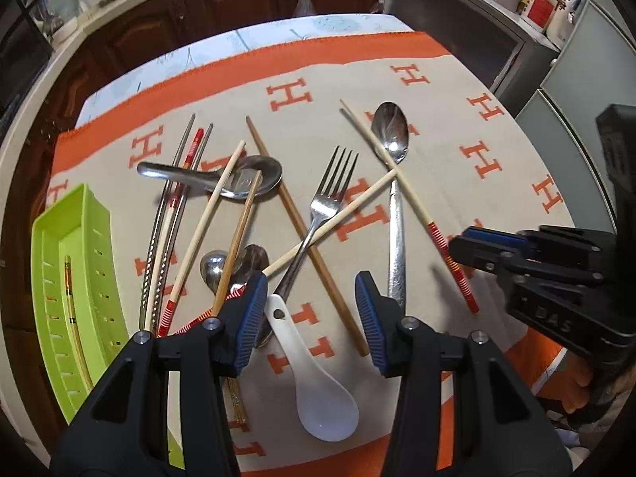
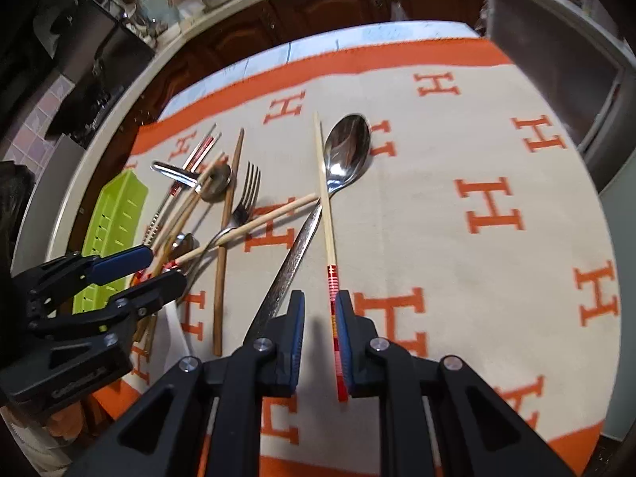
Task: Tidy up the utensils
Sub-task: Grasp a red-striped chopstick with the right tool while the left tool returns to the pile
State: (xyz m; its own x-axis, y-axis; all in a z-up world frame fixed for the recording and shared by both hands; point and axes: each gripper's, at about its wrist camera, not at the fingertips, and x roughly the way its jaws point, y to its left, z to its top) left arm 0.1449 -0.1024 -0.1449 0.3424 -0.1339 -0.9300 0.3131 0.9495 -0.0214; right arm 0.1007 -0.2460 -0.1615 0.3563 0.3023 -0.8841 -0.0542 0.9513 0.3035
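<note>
Your right tool (image 2: pixel 320 338) has its pads narrowed around the red-banded end of a pale chopstick (image 2: pixel 325 198), one pad touching it, the other apparently just clear. The stick's long axis runs straight ahead toward 12 o'clock, crossing the big metal spoon (image 2: pixel 346 151) on the surface (image 2: pixel 477 278). Your left tool (image 1: pixel 310 318) hangs wide and empty over the white ceramic spoon (image 1: pixel 318 397); the green tray (image 1: pixel 75 278) sits at its 9 o'clock, so the stick must travel left.

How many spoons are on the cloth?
4: long spoon right, soup spoon back left, small spoon under chopsticks, white spoon nearest. Another may hide there.
</note>
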